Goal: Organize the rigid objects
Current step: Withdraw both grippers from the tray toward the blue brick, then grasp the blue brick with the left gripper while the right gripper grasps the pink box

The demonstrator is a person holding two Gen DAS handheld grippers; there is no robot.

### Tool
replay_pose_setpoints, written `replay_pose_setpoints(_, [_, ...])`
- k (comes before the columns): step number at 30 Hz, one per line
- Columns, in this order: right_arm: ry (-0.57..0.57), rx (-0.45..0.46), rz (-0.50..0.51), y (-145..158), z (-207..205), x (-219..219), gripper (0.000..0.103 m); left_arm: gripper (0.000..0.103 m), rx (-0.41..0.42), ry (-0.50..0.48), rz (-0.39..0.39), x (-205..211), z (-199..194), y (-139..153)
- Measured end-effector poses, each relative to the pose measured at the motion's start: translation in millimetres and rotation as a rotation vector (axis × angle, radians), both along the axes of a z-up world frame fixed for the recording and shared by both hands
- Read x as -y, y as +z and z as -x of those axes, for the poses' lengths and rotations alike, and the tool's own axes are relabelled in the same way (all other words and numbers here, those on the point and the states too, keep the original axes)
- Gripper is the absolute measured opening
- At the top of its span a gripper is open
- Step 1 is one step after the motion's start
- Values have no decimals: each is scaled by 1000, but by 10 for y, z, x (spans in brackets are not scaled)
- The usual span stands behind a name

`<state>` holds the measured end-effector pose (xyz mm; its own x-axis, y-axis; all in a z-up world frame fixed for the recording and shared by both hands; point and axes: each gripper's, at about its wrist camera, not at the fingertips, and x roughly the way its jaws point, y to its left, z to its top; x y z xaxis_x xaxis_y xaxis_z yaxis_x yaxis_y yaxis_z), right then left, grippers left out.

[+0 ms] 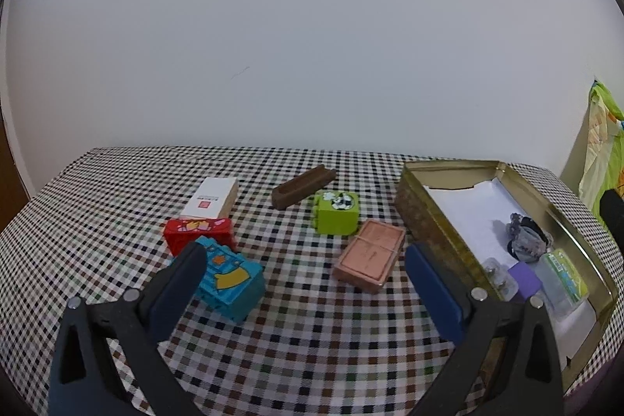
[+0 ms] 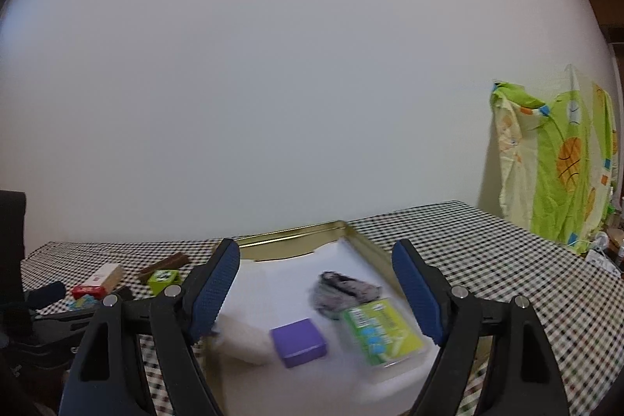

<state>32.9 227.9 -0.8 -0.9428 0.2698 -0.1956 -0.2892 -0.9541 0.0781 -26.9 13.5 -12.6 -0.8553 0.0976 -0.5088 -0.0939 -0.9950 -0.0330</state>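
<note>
the blue block (image 1: 228,281) is seen on the checkered cloth (image 1: 97,205), touching the red block (image 1: 197,232), with the green cube (image 1: 337,213) and pink box (image 1: 370,260) further right. the gold tin (image 1: 425,217) is placed rightmost. the left gripper (image 1: 304,268) and right gripper (image 2: 316,283) are spread wide, nothing held.

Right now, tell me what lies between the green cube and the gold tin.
Only bare checkered cloth; the pink box sits just nearer, between green cube and gold tin, left wrist view.
</note>
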Motion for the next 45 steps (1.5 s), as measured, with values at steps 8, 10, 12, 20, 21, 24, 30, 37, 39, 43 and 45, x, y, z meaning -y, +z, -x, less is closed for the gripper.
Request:
replay_pose_setpoints(8, [47,31,-14,-22,150,280,82,102,6,25,8,259,54,-8])
replay_pose_setpoints(10, [52,41,-14,-27,194,326,82,102,17,43,0,365,94,-14])
replay_pose_setpoints(12, [64,51,-10,-37,234,382,82,102,31,59,-9,466,152,-30])
replay_pose_setpoints(20, [115,85,-9,-70,380,613,82,102,47,131,-18,935,334,-62])
replay_pose_setpoints(21, [121,88,-6,-75,396,640,82,102,50,145,-19,1015,362,-66])
replay_pose_setpoints(24, [137,103,5,-95,456,707,82,102,61,170,-36,1178,416,-78])
replay_pose_setpoints(30, [176,133,29,-126,589,803,82,102,77,202,-44,1280,461,-106])
replay_pose_setpoints(37, [200,116,34,-139,584,805,83,102,84,-25,12,807,426,-118])
replay_pose_setpoints(39, [206,119,39,-151,604,800,83,102,124,-82,46,637,487,-169])
replay_pose_setpoints(43, [210,126,55,-171,640,790,83,95,235,-92,105,476,647,-306])
replay_pose_setpoints(45, [210,129,64,-176,650,767,83,90,291,-79,66,549,730,-371])
